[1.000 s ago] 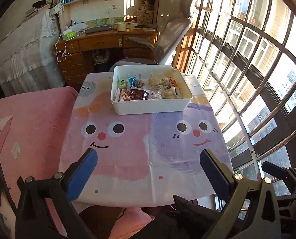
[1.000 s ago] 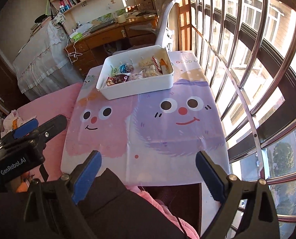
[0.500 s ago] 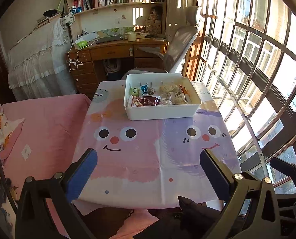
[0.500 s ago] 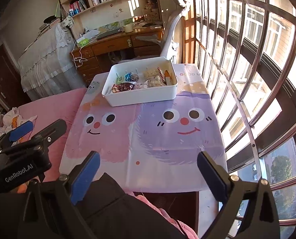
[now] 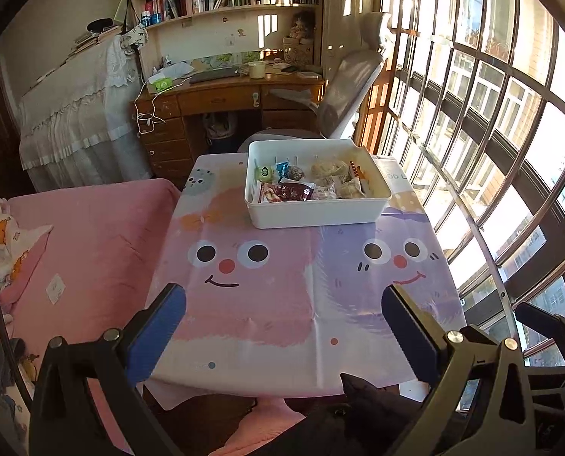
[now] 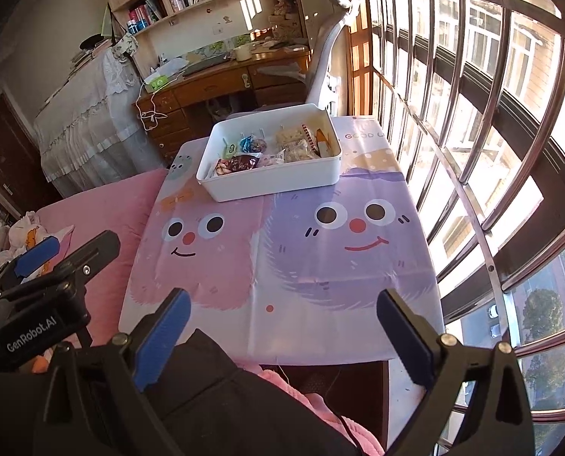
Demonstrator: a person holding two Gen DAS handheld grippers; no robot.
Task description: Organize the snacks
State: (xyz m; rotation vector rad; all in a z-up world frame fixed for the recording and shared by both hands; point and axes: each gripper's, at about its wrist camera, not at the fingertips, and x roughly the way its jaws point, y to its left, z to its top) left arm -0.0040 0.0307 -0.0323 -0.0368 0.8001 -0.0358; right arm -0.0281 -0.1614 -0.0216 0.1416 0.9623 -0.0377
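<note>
A white plastic bin (image 5: 316, 211) (image 6: 275, 182) stands at the far end of a table covered by a pink and purple cartoon-face cloth (image 5: 282, 288) (image 6: 282, 250). Several wrapped snacks (image 5: 305, 186) (image 6: 267, 150) lie inside it. My left gripper (image 5: 282, 315) is open, empty, and held back over the table's near edge. My right gripper (image 6: 280, 323) is open too, with nothing between its blue pads, also well short of the bin. The left gripper's body (image 6: 39, 292) shows at the left of the right wrist view.
A pink bed (image 5: 81, 243) adjoins the table's left side. A curved barred window (image 5: 491, 133) runs along the right. Behind the table are a grey office chair (image 5: 343, 98), a wooden desk (image 5: 214, 102) and bookshelves. Dark clothing (image 6: 221, 399) lies below the grippers.
Both grippers have pulled back and tilted up, so the bin looks farther off and more of the room shows. Both stay open and empty.
</note>
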